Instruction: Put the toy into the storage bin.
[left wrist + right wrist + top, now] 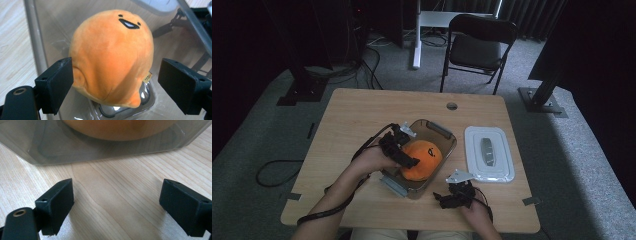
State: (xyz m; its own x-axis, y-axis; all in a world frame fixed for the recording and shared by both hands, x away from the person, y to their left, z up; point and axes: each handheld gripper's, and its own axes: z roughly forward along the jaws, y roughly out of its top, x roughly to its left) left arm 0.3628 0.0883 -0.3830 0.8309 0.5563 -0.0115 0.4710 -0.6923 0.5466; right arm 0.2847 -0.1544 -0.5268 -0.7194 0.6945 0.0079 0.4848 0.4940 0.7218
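Observation:
An orange round plush toy with a smiling face lies in a clear plastic container at the middle of the wooden table. My left gripper reaches into the container from the left. In the left gripper view its jaws stand open on either side of the plush; the right pad is clearly off it, and the left pad sits at its edge. My right gripper rests low by the table's front edge, open and empty, facing the container's wall.
The container's white lid with a grey handle lies flat to the right of the container. A black folding chair stands beyond the table's far edge. Bare wood stretches across the left and back of the table.

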